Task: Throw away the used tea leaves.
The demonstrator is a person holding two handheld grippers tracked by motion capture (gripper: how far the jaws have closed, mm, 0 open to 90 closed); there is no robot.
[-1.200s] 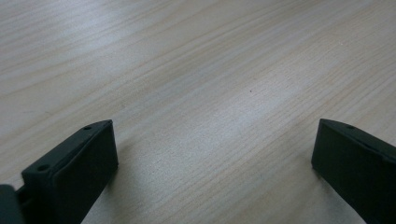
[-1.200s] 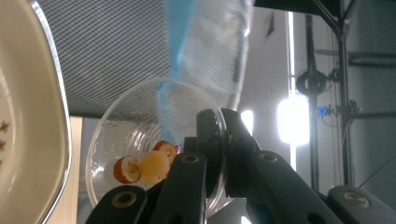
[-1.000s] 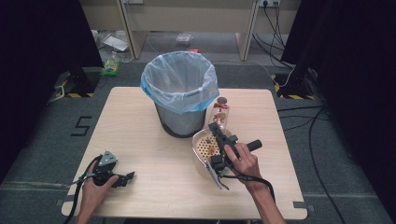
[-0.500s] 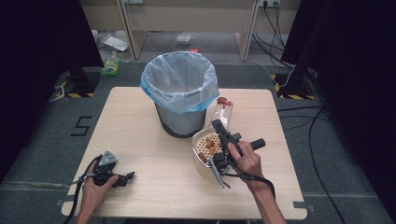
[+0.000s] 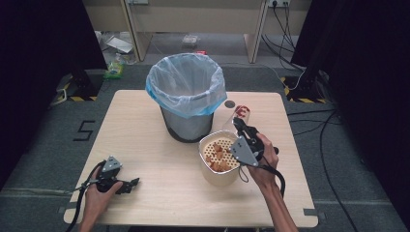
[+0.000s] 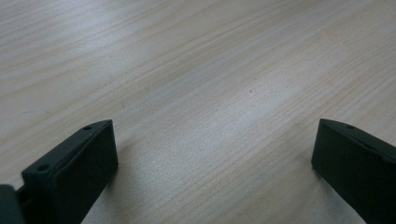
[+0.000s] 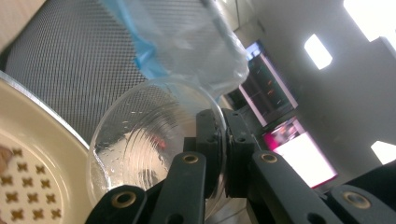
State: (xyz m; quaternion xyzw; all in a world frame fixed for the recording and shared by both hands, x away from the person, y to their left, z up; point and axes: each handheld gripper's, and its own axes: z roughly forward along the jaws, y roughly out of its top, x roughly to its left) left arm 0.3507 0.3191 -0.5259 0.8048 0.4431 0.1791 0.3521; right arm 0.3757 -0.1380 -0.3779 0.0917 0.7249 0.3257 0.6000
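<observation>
The jaws of the right gripper [image 7: 219,154] pinch the rim of a clear plastic cup [image 7: 149,154], held up tilted just beside the bin [image 5: 186,96] and over the bowl [image 5: 218,155] of food bits. The cup is lifted but not yet in the bin — I think that drop is what is left. The jaws of the left gripper [image 6: 210,177] are spread wide, resting low over the bare tabletop [image 6: 196,70], well apart from the rest. The right gripper view shows the pinch up close; the high view shows the whole bin with its blue bag.

left tongs [image 5: 129,184]: black, grey triangular plate | right tongs [image 7: 223,140]: black, brass rivets, black cable
</observation>
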